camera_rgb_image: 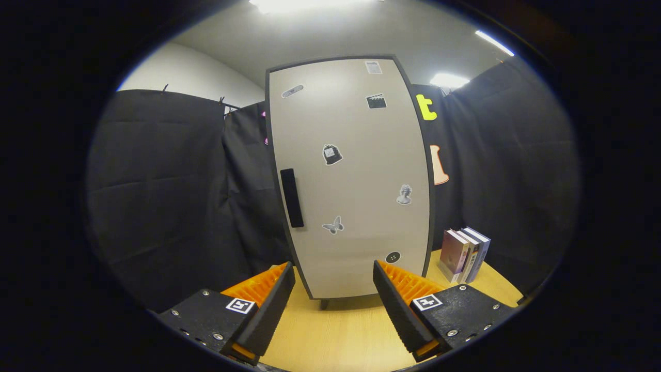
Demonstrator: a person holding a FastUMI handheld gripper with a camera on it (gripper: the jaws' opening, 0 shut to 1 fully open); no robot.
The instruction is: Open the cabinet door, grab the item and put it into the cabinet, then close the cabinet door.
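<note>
Gripper (pixel 333 289) wide open, holding nothing, cabinet (pixel 351 175) just ahead on desk (pixel 335 336), door shut, handle (pixel 292 198) at left, books (pixel 463 254) beside cabinet

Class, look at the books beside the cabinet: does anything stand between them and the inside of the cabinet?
Yes. The cabinet door is closed, blocking the books standing to its right. The open gripper holds nothing, and nothing lies between it and the door handle.
</note>
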